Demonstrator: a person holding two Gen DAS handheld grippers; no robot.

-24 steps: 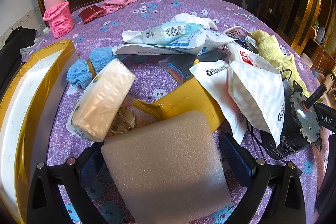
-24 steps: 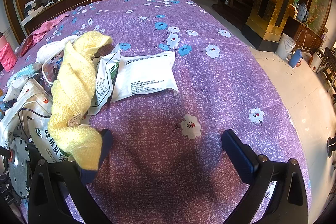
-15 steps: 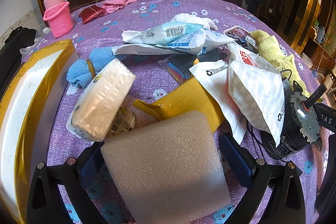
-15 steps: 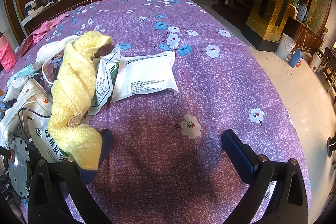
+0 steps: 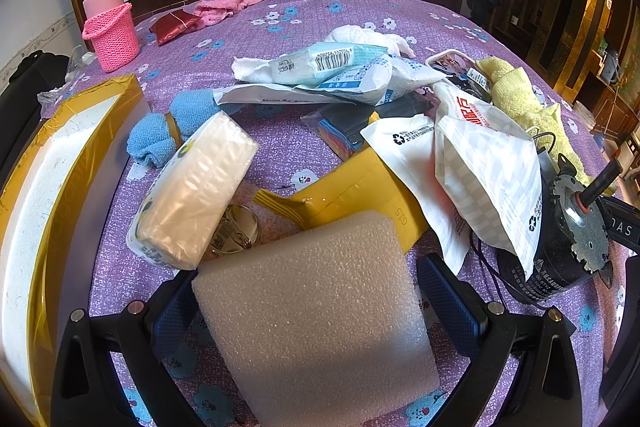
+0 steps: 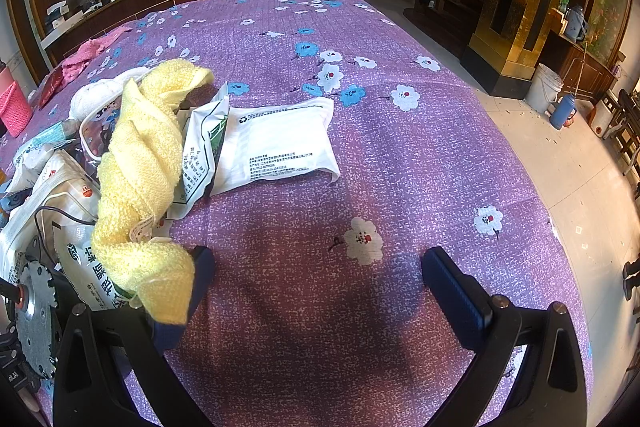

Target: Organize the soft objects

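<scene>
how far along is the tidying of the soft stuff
Barely begun, it seems. Nothing looks sorted: bags, the blue cloth and the yellow towel lie jumbled. The open left gripper straddles the foam block, not gripped. The right gripper is open over bare cloth.

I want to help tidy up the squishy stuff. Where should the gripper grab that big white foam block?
Probably across its two side edges, coming straight down from above. The white foam block lies flat on the tablecloth, already between the open left gripper fingers, so closing them should squeeze it at its middle.
</scene>
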